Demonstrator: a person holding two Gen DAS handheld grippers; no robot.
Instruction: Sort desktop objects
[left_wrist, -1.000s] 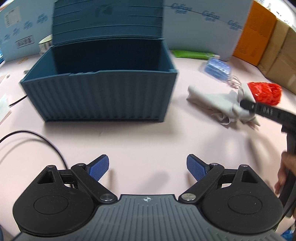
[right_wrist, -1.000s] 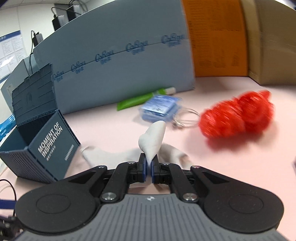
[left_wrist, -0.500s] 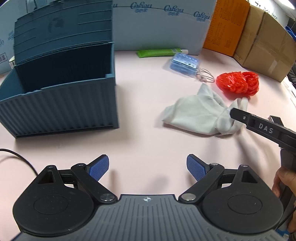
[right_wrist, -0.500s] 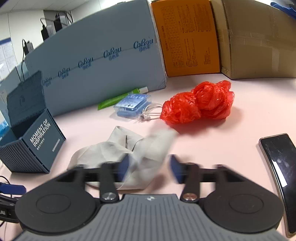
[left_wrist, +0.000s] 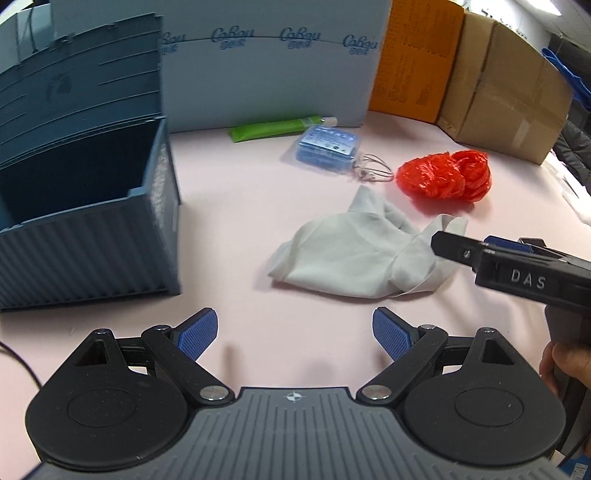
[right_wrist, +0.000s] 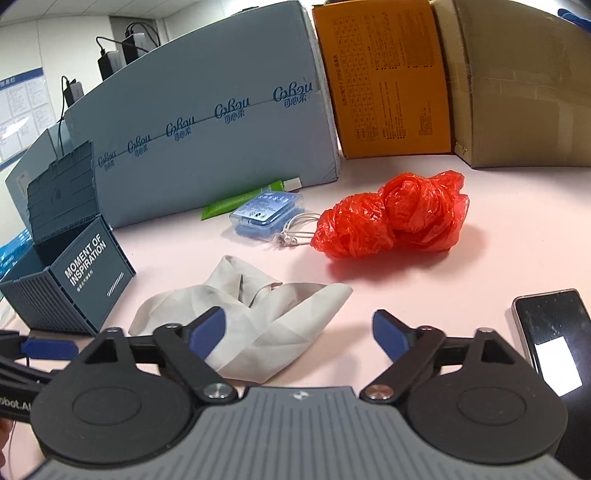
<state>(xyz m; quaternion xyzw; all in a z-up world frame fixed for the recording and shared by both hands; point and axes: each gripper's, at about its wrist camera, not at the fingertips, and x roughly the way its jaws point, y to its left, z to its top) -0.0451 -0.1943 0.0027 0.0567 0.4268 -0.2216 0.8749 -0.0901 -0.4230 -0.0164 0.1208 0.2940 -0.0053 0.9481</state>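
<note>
Hovering with fingers spread, the right gripper (right_wrist: 298, 332) and left gripper (left_wrist: 294, 332) hold nothing; pinching one cloth (right_wrist: 243, 314) layer risks snagging beside the storage box (right_wrist: 74, 288).

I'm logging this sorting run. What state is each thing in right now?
Left gripper: open, holding nothing.
Right gripper: open, over the cloth's edge.
Storage box: lid up, inside looks dark and bare.
Cloth: crumpled, lying loose on the table.
Red bag: bunched up.
Blue case: shut, lying flat.
Green tube: capped, lying flat.
Phone: screen dark.
</note>
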